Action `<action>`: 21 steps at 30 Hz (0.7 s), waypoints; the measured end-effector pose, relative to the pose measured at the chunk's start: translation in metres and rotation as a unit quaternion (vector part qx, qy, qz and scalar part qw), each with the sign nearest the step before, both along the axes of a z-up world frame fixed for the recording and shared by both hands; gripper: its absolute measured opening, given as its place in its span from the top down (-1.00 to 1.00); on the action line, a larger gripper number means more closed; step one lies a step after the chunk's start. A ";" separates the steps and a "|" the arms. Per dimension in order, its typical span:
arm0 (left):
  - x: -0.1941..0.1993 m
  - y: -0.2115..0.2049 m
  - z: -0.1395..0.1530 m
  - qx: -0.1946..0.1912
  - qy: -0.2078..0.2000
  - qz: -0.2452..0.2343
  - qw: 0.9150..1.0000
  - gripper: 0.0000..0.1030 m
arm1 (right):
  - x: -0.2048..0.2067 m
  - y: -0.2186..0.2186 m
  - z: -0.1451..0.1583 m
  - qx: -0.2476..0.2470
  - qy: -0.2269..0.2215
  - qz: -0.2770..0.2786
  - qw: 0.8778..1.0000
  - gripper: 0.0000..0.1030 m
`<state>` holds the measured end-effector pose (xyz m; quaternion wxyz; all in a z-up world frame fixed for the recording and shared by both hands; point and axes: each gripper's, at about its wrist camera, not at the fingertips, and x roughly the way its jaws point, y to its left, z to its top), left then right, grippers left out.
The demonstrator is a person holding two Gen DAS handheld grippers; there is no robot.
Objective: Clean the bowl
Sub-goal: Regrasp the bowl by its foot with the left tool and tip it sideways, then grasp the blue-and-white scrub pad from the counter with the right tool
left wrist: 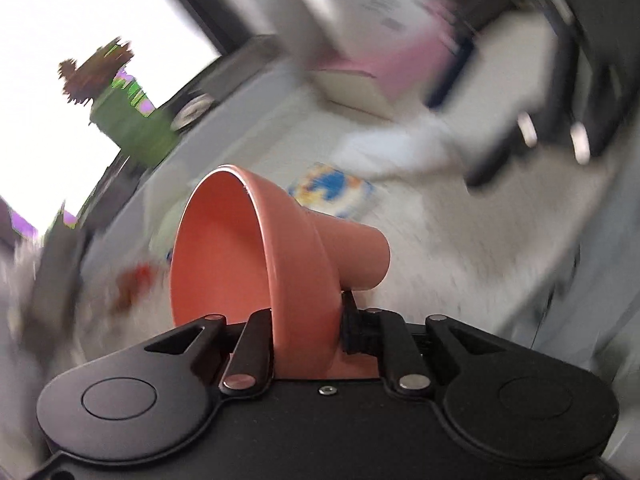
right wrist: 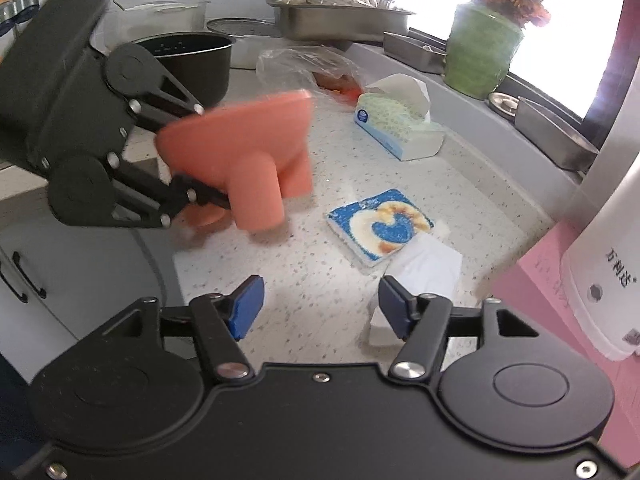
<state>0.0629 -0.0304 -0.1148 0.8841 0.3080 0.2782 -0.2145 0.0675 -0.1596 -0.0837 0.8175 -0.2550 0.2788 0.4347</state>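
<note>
My left gripper [left wrist: 308,320] is shut on the rim of a salmon-pink footed bowl [left wrist: 248,264], one finger inside the wall and one outside. The bowl is tipped on its side, its foot pointing right. The left wrist view is motion-blurred. In the right wrist view the left gripper [right wrist: 192,160] holds the bowl [right wrist: 248,140] above the speckled counter [right wrist: 312,280], foot toward me. My right gripper [right wrist: 320,304] stands open low over the counter, nothing pressed between its blue pads [right wrist: 250,304]. A blue, white and stained sponge cloth [right wrist: 380,226] lies just beyond it, a white folded tissue [right wrist: 428,268] beside the right finger.
A tissue pack [right wrist: 396,128], a plastic bag [right wrist: 304,68] and a black pot [right wrist: 200,64] sit farther back. Steel trays and a green vase [right wrist: 480,48] line the window ledge. A white appliance [right wrist: 600,280] and a pink box [right wrist: 560,300] crowd the right side.
</note>
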 end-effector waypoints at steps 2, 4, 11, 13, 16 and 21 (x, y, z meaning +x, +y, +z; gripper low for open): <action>0.002 0.014 0.009 -0.069 0.008 0.045 0.997 0.74 | 0.006 0.008 0.000 -0.001 -0.011 -0.006 1.000 -0.34; 0.003 0.024 0.013 -0.113 0.015 0.074 0.991 0.74 | 0.014 0.018 0.000 -0.004 -0.024 -0.011 1.000 -0.41; 0.006 0.074 0.026 -0.279 0.049 0.176 0.943 0.74 | 0.043 0.060 -0.010 -0.062 -0.083 0.030 0.994 -0.59; 0.009 0.082 0.027 -0.299 0.053 0.188 0.934 0.74 | 0.056 0.070 -0.014 -0.083 -0.079 0.054 0.992 -0.59; 0.008 0.094 0.027 -0.329 0.061 0.201 0.921 0.74 | 0.075 0.080 -0.018 -0.118 -0.066 0.098 0.986 -0.73; 0.006 0.097 0.026 -0.339 0.057 0.212 0.915 0.73 | 0.097 0.093 -0.028 -0.182 -0.042 0.162 0.969 -0.78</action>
